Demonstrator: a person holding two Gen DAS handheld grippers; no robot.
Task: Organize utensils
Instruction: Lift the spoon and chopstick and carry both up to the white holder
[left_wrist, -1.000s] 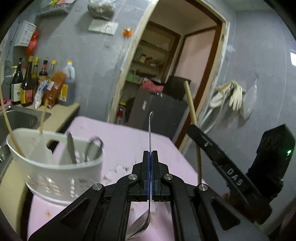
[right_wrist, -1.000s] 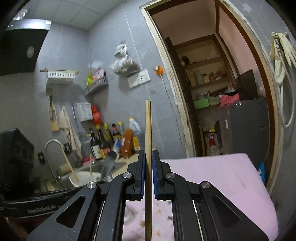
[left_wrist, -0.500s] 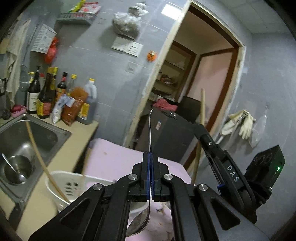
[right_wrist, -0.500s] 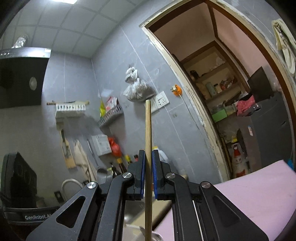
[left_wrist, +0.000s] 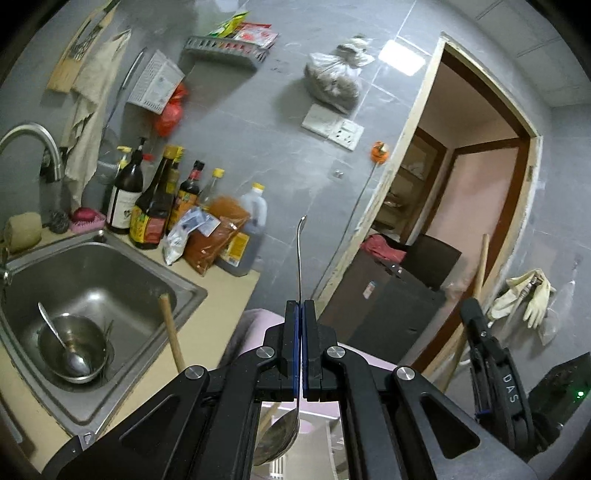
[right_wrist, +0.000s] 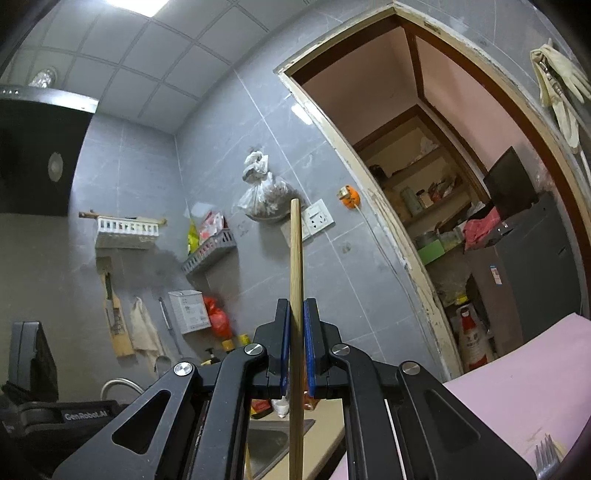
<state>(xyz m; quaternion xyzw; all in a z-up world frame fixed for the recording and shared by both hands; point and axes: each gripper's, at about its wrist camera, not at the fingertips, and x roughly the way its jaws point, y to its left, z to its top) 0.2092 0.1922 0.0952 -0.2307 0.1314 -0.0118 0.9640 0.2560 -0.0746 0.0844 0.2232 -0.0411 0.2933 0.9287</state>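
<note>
A second ago my left view looked across the pink-covered counter at a white slotted plastic basket holding utensils; that basket has dropped out of sight, and the steel sink (left_wrist: 110, 280) and the row of sauce bottles (left_wrist: 155, 206) now fill the left side. My right view has swung up from the counter to wall and ceiling.

My left tool (left_wrist: 300, 314) is clamped fully shut on a thin stainless-steel spoon (left_wrist: 300, 258). Its long axis runs upright through the jaws, the handle tip pointing up toward the wall and the bowl hanging below the tool, close to the camera.

In the sink sits a round steel bowl (left_wrist: 72, 347) with a second metal spoon (left_wrist: 62, 347) leaning in it, handle up to the left. A pale wooden stick (left_wrist: 171, 332) rises just right of the sink.

My right tool (right_wrist: 296, 314) is closed on a long, light wooden chopstick (right_wrist: 296, 258), pads pressing both sides. It stands nearly vertical, one blunt end high against the grey tiled wall, the other running down out of view. At the bottom right, metal fork tines (right_wrist: 546, 452) lie on the pink counter (right_wrist: 517, 387).
</note>
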